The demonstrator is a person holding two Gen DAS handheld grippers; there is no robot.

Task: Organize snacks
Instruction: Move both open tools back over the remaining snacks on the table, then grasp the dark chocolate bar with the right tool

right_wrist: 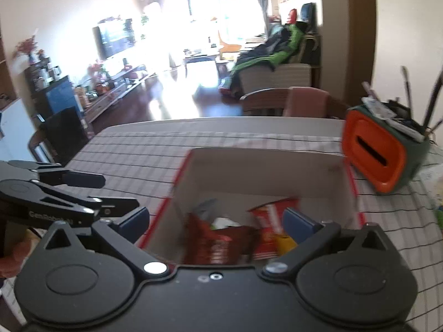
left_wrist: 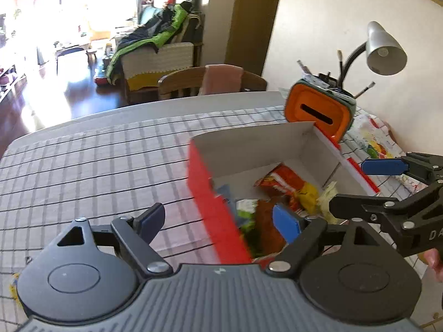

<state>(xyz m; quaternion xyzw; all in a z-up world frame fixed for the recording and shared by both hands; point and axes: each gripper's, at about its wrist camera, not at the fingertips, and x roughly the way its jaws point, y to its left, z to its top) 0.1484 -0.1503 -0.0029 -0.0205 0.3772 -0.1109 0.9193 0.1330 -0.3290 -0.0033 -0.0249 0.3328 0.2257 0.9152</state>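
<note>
While both cameras look down into the red box, I judge the sorting close to done: the snack packets already lie heaped on its white floor, a red-and-yellow one nearest the far side, a brown one and a green one nearer me. My left tongs stand released and empty, straddling the box's near red wall, one blue pad outside over the checked tablecloth and one inside just above the packets. My right tongs are likewise spread wide and hold nothing, hanging over the open top. I see no loose snack on the table in either view, so the step in hand seems to be tidying or shifting the box. To do that well I would pinch the wall low and squarely, avoid catching a packet's crinkly edge, and keep clear of the orange holder standing just beside the far corner.
</note>
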